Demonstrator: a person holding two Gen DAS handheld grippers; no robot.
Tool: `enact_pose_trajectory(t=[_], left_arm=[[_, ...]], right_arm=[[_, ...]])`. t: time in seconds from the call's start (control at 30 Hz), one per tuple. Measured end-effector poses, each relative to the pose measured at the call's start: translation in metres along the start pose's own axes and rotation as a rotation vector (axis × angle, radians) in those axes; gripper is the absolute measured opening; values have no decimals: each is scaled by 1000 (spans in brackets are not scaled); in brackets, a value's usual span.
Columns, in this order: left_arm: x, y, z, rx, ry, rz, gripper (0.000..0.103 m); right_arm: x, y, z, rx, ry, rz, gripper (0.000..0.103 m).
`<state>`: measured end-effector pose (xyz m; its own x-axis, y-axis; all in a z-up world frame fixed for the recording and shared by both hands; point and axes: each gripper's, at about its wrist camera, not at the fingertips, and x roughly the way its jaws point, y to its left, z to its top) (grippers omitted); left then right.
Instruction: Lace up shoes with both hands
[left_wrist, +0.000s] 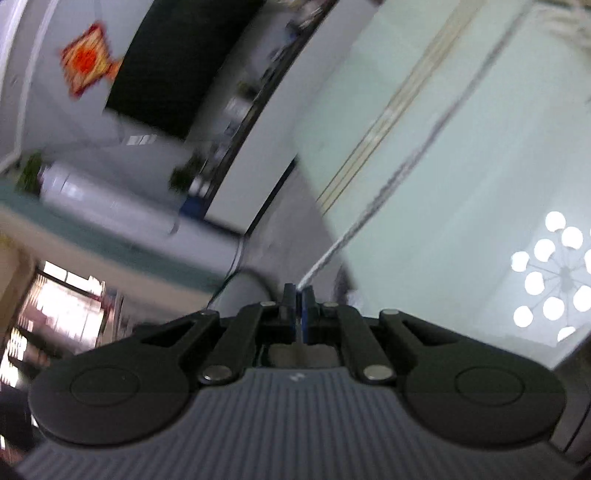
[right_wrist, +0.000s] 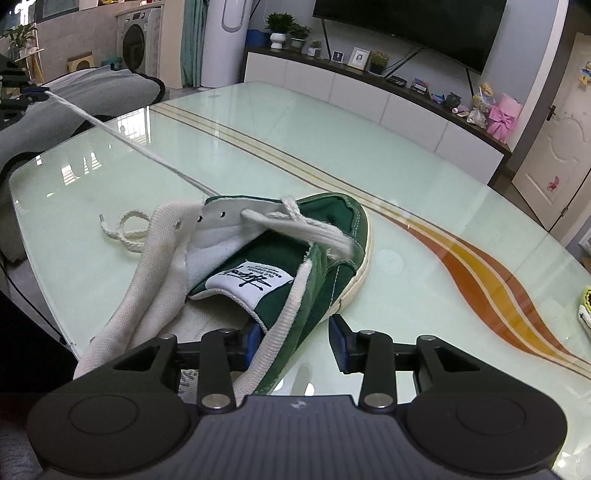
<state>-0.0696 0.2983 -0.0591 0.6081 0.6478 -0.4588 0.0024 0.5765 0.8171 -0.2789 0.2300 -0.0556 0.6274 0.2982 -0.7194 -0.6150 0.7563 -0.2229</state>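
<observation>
The glass-topped bench (right_wrist: 424, 173) fills most of the right wrist view, pale green and glossy, and it probably offers little friction, so anything light on it would slide under a sideways pull. On it, at the centre of the frame, lies the green canvas shoe (right_wrist: 325, 266), toe toward the upper right, tongue and white collar open toward the camera. It looks light and soft-sided, with only the rubber sole rim stiff; a hard tug on the lace would likely drag or tip it unless it is pinned.

The right tongs (right_wrist: 295, 343) stand apart at the bottom centre, straddling the near side of the shoe with the left blue pad against the upper, clamped on nothing. A firm hold on the sole rim or the side wall there would brace the shoe better than the floppy collar.

The left tongs (left_wrist: 297, 295) are together at the lower centre of their own blurred view, pinching the white lace (right_wrist: 122, 134), which runs taut from the upper left of the right wrist frame down to the eyelets. The lace is a flat woven cord, limp and a little stretchy, best held near its tip for threading.

The free lace end (right_wrist: 125, 230) lies coiled on the glass at the left of the shoe, its small hard aglet the natural place to grip
</observation>
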Motion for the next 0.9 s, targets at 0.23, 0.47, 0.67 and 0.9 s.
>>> enact_pose_trajectory(t=[0.23,0.47,0.67,0.9], left_arm=[[5,10,-11,-30,39,22,4],[-30,-9,-7,77,35,-39,56],[-49,4,-30,-36,53,-77,61],[-83,32,-17,-339,-107,-186,69]], right_arm=[[0,3,0,-18,-3,-22,45],[-14,11,5,-190,-26,-15,49],[-47,56,-6,-631,-176,-164,46],[-52,81,2,-889,-111,-198,40]])
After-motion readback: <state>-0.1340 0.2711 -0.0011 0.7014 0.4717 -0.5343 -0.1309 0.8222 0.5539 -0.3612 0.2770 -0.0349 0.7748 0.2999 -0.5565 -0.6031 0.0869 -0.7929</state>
